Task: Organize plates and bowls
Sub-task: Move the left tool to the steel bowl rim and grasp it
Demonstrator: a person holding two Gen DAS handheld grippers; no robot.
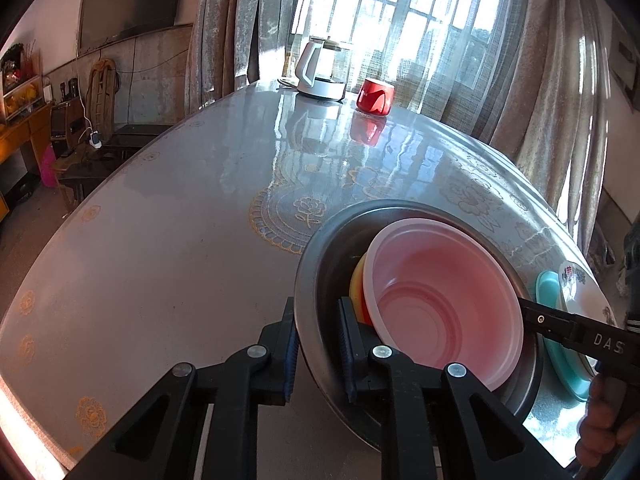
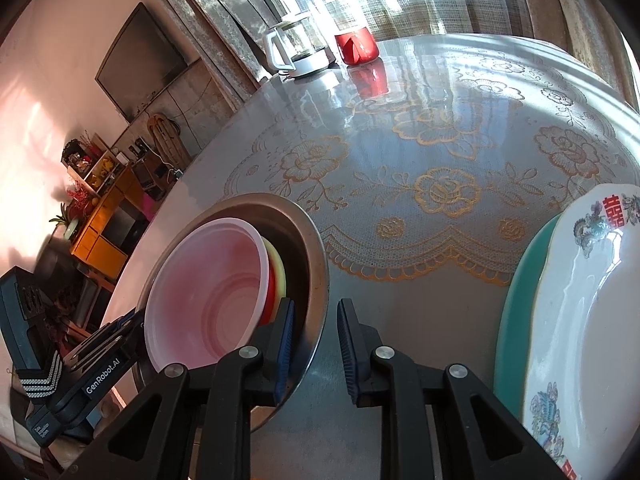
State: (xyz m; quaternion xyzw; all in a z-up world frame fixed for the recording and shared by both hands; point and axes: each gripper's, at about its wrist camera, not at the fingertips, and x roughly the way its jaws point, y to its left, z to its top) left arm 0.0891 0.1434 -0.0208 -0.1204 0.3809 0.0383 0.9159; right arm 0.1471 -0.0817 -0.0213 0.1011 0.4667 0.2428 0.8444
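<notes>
Now, going from left to right, the left gripper (image 1: 319, 350) is pinching the near-left rim of the metal bowl (image 1: 320, 264), one blue pad outside the wall and one inside, both pressing on it. That metal bowl is sitting on the table (image 1: 160, 240), which is wearing a glossy lace-patterned cover, and it is holding a pink bowl (image 1: 444, 300) nested over a red bowl (image 2: 272, 292) and a yellow bowl (image 1: 355, 284). Across the basin, the right gripper (image 2: 316, 354) is gripping the opposite rim, its left pad inside the wall and its right pad outside. Just beside the metal bowl on the right, a white plate (image 2: 580, 300) with painted decoration is lying on a teal plate (image 2: 516, 300). Far across the table, a white kettle (image 1: 320, 70) and a red cup (image 1: 375, 96) are standing near the window
</notes>
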